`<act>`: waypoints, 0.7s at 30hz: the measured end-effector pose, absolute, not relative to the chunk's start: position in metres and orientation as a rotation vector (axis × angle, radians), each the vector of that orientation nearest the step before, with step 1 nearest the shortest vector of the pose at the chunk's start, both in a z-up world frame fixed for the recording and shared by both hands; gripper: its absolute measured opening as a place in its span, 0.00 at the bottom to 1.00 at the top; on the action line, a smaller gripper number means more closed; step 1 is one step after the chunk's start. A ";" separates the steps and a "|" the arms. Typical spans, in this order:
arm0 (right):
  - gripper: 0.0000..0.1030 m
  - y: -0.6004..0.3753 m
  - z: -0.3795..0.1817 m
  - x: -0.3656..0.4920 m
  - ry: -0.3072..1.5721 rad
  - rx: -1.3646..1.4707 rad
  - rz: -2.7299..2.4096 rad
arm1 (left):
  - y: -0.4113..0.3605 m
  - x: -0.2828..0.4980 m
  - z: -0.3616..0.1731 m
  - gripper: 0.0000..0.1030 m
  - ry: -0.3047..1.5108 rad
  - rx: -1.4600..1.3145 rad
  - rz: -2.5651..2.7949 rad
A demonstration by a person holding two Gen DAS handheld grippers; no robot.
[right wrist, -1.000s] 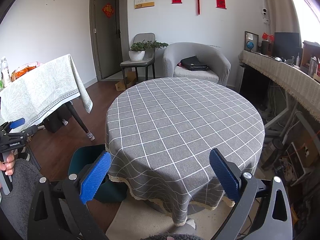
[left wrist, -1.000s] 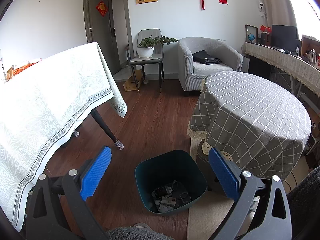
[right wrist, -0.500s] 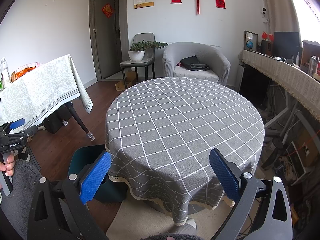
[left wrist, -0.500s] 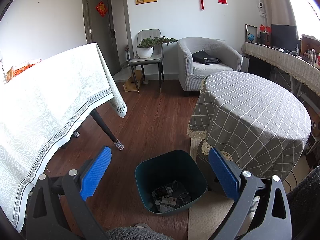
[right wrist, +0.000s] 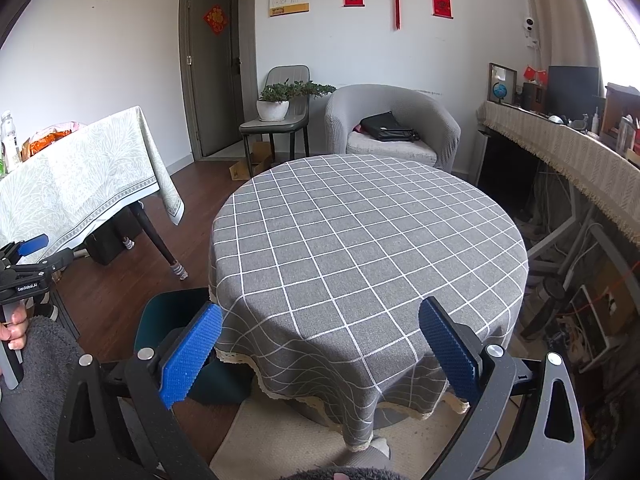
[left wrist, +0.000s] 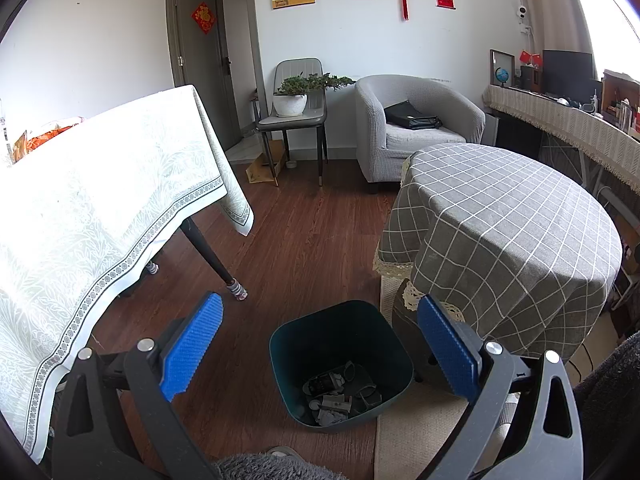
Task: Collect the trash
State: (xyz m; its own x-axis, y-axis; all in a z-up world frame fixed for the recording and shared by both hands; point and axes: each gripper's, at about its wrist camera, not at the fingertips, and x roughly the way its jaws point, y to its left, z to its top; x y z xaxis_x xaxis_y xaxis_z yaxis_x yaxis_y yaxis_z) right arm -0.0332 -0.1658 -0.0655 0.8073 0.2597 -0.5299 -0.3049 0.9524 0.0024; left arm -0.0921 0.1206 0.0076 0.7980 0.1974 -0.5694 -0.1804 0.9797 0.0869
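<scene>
Left wrist view: the trash (left wrist: 338, 394) lies at the bottom of the teal bin (left wrist: 280, 352) on the floor, directly below and between the spread, empty fingers of the left gripper (left wrist: 320, 344). The right gripper (right wrist: 320, 346), also spread and empty, hangs over the bare round table (right wrist: 368, 240); the bin stands to its near left.

- Bright daylight floods in from the upper right of both frames, blown out to glare there.
- Fisheye bends walls and edges; corners go black.
- Focus stays sharp; shadows are soft.
</scene>
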 end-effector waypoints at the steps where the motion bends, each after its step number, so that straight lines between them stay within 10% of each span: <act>1: 0.97 -0.166 -0.066 -0.033 0.556 -0.086 0.302 | 0.120 -0.092 0.007 0.97 0.615 0.029 0.202; 21: 0.97 -0.166 -0.066 -0.032 0.559 -0.087 0.303 | 0.118 -0.093 0.006 0.97 0.616 0.037 0.192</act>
